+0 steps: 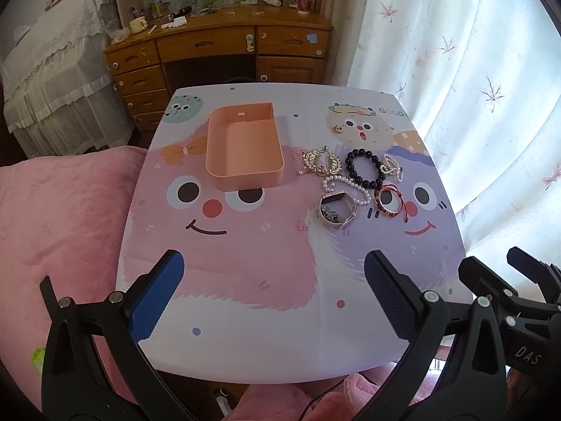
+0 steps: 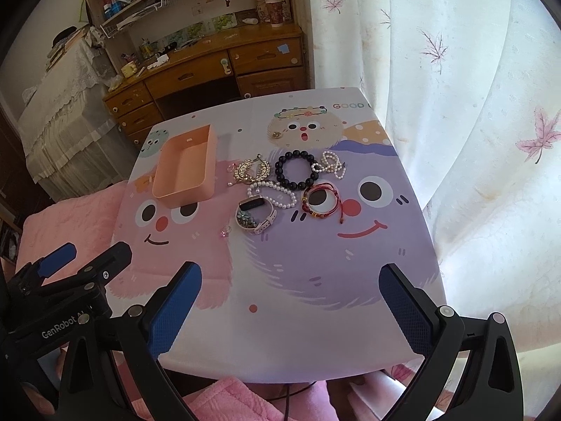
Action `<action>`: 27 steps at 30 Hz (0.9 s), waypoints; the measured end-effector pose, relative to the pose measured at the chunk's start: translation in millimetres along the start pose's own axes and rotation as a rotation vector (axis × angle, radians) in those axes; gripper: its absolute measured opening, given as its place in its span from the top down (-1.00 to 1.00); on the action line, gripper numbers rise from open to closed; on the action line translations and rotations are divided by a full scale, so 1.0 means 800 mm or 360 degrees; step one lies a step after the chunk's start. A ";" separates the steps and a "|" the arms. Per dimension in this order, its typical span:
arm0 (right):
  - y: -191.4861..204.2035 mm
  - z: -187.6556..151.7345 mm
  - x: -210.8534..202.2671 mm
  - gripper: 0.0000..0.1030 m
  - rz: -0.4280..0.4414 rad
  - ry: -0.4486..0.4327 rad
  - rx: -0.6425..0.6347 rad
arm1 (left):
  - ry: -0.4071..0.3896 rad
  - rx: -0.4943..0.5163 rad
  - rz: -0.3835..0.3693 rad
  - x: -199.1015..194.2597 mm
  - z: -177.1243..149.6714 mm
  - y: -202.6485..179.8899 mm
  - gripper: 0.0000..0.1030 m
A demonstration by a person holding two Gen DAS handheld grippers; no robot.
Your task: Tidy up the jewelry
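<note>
We hold both grippers above the near edge of the table (image 1: pixel 245 273), side by side. Left gripper (image 1: pixel 273 294): jaws spread wide, nothing between the blue pads. Right gripper (image 2: pixel 291 308): likewise spread wide and holding nothing.

The peach tray (image 1: pixel 245 175) sits on the table's far left half, nothing visible inside it. The jewelry lies loose in a cluster just right of the tray:
- gold leaf piece (image 1: pixel 320 163), nearest the tray, with a small ring (image 1: pixel 297 156) at its left
- black bead bracelet (image 1: pixel 364 168), right of the gold piece
- small pearl string (image 1: pixel 392 166), touching the black bracelet's right side
- pearl bracelet (image 1: pixel 347 187), in front of the black one
- watch (image 1: pixel 336 210), band looped, overlapping the pearl bracelet; small shell-like pieces lie inside its loop
- red cord bracelet (image 1: pixel 391 201), right of the watch
- pink ring (image 1: pixel 303 224), alone, left of the watch
- small gold item (image 1: pixel 337 128), apart, farther back; type unclear.
</note>
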State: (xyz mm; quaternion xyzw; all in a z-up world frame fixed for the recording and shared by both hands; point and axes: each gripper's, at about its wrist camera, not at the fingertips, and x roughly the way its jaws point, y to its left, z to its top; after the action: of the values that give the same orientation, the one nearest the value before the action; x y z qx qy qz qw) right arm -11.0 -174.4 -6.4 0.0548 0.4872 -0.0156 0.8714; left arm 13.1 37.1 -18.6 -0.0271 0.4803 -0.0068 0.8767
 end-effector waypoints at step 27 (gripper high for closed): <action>0.015 -0.020 0.082 -0.99 -0.0206 -0.0165 -0.0214 | 0.0245 0.0249 -0.0280 0.123 0.041 -0.002 -0.98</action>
State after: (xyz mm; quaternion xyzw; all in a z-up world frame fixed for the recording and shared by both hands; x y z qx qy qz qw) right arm 10.9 -159.2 -69.6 -0.0363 0.4439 -0.0420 0.8944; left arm 93.8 32.7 -83.5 -0.0002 0.5400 -0.1230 0.8326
